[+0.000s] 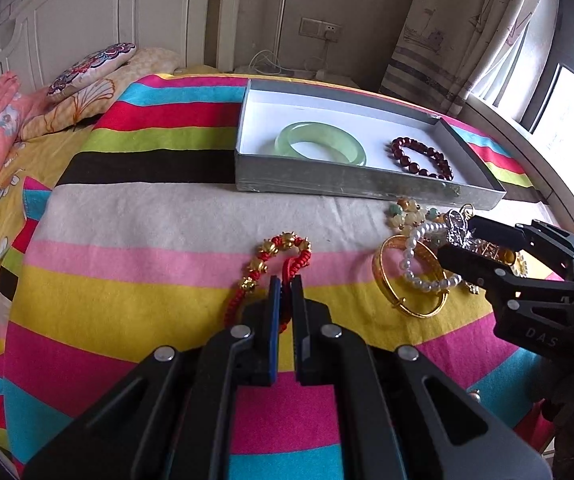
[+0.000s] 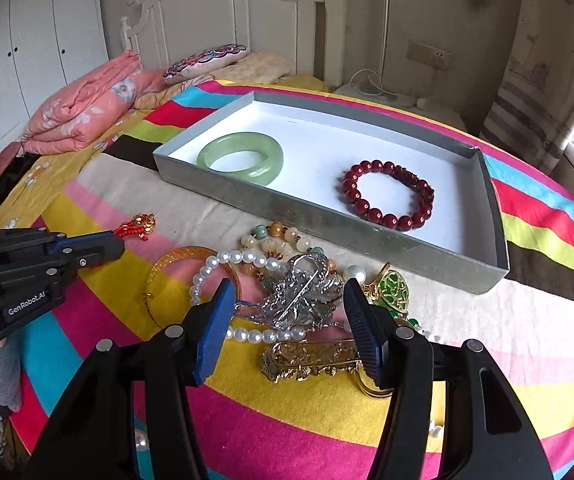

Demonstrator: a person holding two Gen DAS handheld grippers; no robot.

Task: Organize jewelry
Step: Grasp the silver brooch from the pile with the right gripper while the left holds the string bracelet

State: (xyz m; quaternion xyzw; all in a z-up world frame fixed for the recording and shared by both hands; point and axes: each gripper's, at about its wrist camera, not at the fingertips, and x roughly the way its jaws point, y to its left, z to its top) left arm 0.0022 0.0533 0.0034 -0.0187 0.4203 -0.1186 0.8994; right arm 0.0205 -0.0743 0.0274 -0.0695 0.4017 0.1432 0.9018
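A grey box (image 1: 367,190) (image 2: 367,236) with a white floor holds a green jade bangle (image 1: 321,143) (image 2: 241,158) and a dark red bead bracelet (image 1: 421,157) (image 2: 387,194). My left gripper (image 1: 285,286) is shut on a red cord bracelet with gold beads (image 1: 279,256) lying on the striped blanket; it also shows in the right wrist view (image 2: 137,226). My right gripper (image 2: 287,308) is open, its fingers on either side of a silver brooch (image 2: 299,296) atop a jewelry pile with a pearl bracelet (image 2: 243,258) and a gold bangle (image 1: 407,276).
A gold ornate clasp (image 2: 311,360), a green pendant (image 2: 393,288) and a pale bead bracelet (image 2: 279,240) lie in the pile. Folded pink quilt (image 2: 87,100) and pillows lie toward the headboard. A window and curtain are on the right.
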